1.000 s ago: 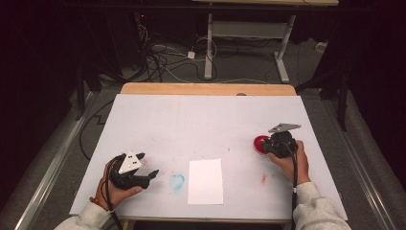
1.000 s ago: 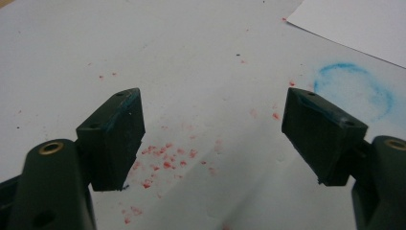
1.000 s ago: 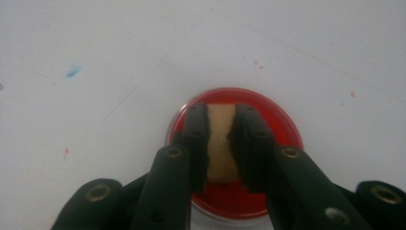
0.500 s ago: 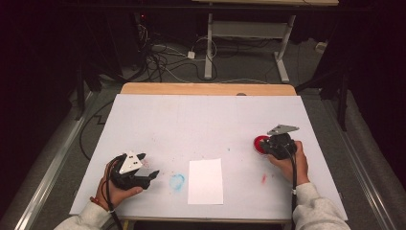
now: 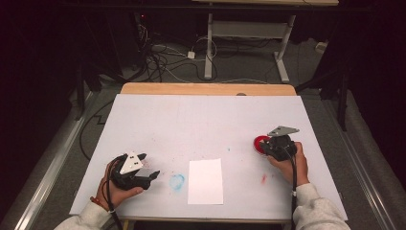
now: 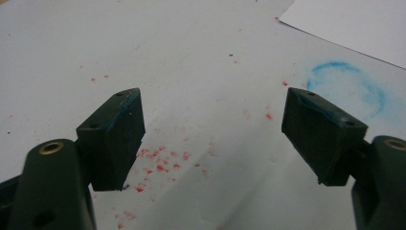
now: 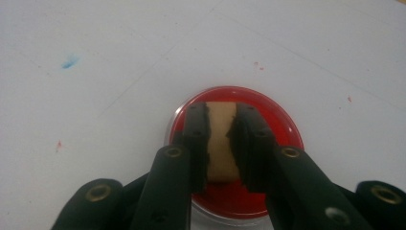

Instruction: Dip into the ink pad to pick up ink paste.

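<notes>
A tan block [image 7: 221, 140], apparently a sponge or stamp, is clamped between the jaws of the right gripper [image 7: 221, 143] and sits over a shallow round dish of red paint [image 7: 280, 125]; whether the block touches the paint cannot be told. In the high view the dish [image 5: 259, 143] lies at about 3 o'clock on the white-covered table [image 5: 201, 120], with the right gripper [image 5: 271, 147] directly upon it. The left gripper [image 6: 213, 132] has its jaws spread wide and grasps nothing; it hovers low at about 8 o'clock [image 5: 152, 176]. A blue paint ring [image 5: 177, 181] lies just beside it, and a white paper sheet [image 5: 206, 181] at 6 o'clock. Red paint specks [image 6: 160, 160] mark the surface beneath the left jaws.
</notes>
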The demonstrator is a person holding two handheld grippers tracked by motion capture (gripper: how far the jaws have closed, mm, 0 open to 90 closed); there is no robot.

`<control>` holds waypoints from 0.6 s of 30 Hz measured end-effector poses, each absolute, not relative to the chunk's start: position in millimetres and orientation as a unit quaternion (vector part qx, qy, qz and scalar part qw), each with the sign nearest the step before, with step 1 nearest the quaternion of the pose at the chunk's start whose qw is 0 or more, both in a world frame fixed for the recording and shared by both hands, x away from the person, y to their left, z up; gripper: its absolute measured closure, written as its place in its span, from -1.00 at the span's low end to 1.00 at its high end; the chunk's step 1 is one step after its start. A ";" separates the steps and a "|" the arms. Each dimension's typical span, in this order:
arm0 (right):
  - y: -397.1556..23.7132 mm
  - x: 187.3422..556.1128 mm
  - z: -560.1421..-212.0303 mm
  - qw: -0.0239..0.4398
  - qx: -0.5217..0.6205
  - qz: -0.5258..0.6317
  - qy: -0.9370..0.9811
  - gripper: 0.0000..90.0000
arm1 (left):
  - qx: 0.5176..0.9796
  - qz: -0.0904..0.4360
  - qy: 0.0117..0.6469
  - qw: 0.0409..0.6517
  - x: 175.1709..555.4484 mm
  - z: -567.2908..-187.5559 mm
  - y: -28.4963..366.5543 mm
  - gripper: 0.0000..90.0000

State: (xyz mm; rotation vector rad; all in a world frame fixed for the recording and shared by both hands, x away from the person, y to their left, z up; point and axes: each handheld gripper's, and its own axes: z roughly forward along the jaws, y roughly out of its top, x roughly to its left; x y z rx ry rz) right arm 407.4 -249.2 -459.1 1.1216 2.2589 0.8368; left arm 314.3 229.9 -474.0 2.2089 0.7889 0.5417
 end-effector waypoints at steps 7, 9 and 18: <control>-250.9 407.7 -455.0 0.234 0.419 0.310 0.821 0.70 | 0.855 0.209 0.307 0.361 314.5 -473.9 231.0 -0.51; -253.9 406.8 -449.5 0.240 0.420 0.319 0.815 0.70 | 0.856 0.208 0.307 0.360 314.9 -474.3 230.8 -0.51; -264.0 398.8 -422.2 0.263 0.421 0.351 0.794 0.69 | 0.857 0.208 0.306 0.358 314.7 -474.6 230.3 -0.51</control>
